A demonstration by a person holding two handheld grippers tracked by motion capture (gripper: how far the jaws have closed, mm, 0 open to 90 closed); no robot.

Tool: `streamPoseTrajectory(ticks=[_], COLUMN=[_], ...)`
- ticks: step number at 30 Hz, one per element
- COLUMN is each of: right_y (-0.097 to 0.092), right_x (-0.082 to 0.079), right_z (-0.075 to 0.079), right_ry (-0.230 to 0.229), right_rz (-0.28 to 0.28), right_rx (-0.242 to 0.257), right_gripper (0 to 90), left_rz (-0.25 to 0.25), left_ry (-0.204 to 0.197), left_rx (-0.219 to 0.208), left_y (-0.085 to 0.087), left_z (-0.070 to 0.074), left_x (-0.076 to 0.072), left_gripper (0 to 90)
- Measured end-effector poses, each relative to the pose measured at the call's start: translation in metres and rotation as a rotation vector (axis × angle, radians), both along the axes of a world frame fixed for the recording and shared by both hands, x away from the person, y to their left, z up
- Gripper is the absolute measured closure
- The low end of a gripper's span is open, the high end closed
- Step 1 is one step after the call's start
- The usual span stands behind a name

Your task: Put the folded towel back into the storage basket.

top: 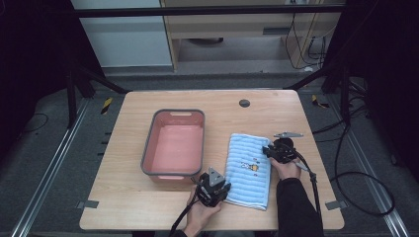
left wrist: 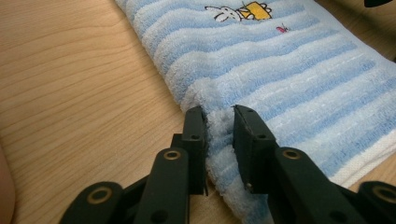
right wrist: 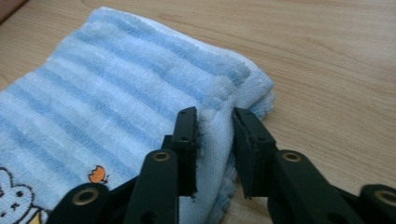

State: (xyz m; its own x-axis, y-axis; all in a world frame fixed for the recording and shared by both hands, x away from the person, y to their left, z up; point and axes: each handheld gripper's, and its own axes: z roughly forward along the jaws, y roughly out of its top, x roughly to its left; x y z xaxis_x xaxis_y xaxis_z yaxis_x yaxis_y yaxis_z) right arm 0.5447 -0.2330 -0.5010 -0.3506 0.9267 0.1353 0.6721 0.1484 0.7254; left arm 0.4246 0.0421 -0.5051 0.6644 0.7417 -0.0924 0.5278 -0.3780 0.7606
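A folded blue-striped towel (top: 249, 170) is found lying flat on the wooden table (top: 148, 207), just to the right of a pink tub (top: 174, 143), touching neither the tub nor the table edge. A small cartoon print is noted near the middle of the towel.

The left gripper (top: 213, 190) is seen at the near left edge of the towel. In the left gripper view its jaws are drawn in narrow with a ridge of the towel's edge (left wrist: 219, 135) pinched up between them. The right gripper (top: 279, 149) is placed at the far right edge; in the right gripper view its jaws are likewise closed in on a bunched fold of the towel (right wrist: 215, 135) close to a corner.

Both holds are judged to be shallow, taken on edge pile rather than deep cloth. The following risks are recorded:

- If the towel is lifted quickly, one pinch may slip, and the cloth would then hang from a single gripper and unfold.
- How many folded layers are caught cannot be told; should only the top layer be held, the lower layers would fall open on lifting.
- If the towel is carried toward the tub at low height, a trailing edge may drag on the rim and be pulled from the jaws.
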Motion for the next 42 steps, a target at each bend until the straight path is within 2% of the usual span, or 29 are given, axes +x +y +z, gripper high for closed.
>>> streamPoseTrajectory(ticks=[7, 12, 17, 18, 20, 23, 30, 32, 34, 39, 42], right_y=[-0.001, -0.001, 0.004, 0.006, 0.006, 0.007, 0.005, 0.007, 0.008, 0.015, 0.017], right_x=[-0.001, -0.006, -0.012, -0.015, -0.016, -0.021, -0.028, -0.029, -0.029, -0.029, -0.029], right_z=[0.002, 0.013, 0.031, 0.039, 0.042, 0.055, 0.08, 0.093, 0.097, 0.121, 0.126], right_ry=[-0.007, -0.05, -0.107, -0.136, -0.152, -0.183, -0.232, -0.252, -0.26, -0.301, -0.312], right_rz=[0.016, 0.029, 0.062, 0.069, 0.075, 0.078, 0.075, 0.081, 0.082, 0.082, 0.084], right_rx=[0.026, 0.04, 0.044, 0.043, 0.04, 0.041, 0.055, 0.041, 0.043, 0.039, 0.034], right_gripper=[81.4, 82.2, 82.3, 82.3, 82.3, 82.3, 82.4, 82.4, 82.4, 82.4, 82.4], left_rz=[0.014, 0.027, 0.022, 0.014, 0.002, -0.006, -0.016, -0.017, -0.021, -0.021, -0.019], left_ry=[0.001, -0.006, -0.042, -0.049, -0.063, -0.071, -0.116, -0.127, -0.14, -0.176, -0.188], left_rx=[-0.009, -0.062, -0.099, -0.1, -0.113, -0.127, -0.145, -0.152, -0.152, -0.157, -0.156], left_y=[0.0, 0.004, 0.009, 0.01, 0.011, 0.013, 0.02, 0.021, 0.023, 0.027, 0.03], left_z=[0.001, 0.005, 0.024, 0.027, 0.033, 0.043, 0.065, 0.07, 0.077, 0.092, 0.097], left_x=[-0.001, -0.002, -0.004, -0.005, -0.005, -0.008, -0.009, -0.009, -0.009, -0.011, -0.011], left_gripper=[84.2, 85.8, 85.9, 86.0, 85.9, 86.0, 86.0, 85.9, 86.0, 86.0, 85.9])
